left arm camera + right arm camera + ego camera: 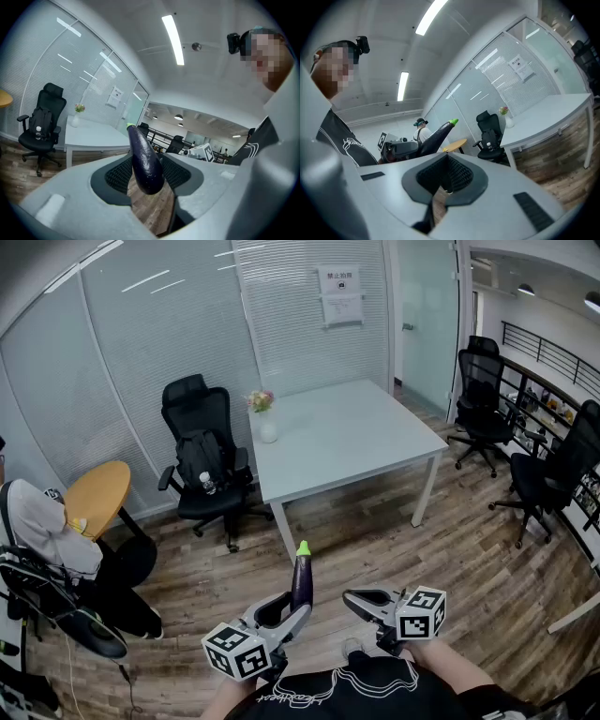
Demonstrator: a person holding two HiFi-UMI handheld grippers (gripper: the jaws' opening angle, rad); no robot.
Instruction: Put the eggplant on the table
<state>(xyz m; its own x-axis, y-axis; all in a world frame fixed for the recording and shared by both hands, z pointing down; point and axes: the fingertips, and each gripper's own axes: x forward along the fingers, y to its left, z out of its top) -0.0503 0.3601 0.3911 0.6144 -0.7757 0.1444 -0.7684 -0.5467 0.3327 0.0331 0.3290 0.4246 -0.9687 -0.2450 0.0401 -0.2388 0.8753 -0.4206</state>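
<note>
So the left gripper (289, 607) was clamped on the fat bottom end of the eggplant (301, 579), which stood roughly upright with its green tip on top. It was well apart from the table (375, 451), out over the floor (375, 540) on the table's near side. The right gripper (354, 598) hung on that same near side, pinched closed on nothing.

Honestly my worry was the grip. Only the low end sat between the pads (118, 174), the skin looked glossy, and most of the length stuck up free. A jolt on the way to the table could've let it tip or slide out onto the floor. Then the put-down: it's round, so laid close to the table's edge it might roll off. The vase (267, 427) by the table's far left corner looked easy to avoid.

The head view gave the gap to the table but not the contact. The left gripper view showed that, with both pads pressed on the eggplant's sides. Only the right gripper view proved its own jaws were together and empty, and it caught the eggplant side-on.
</note>
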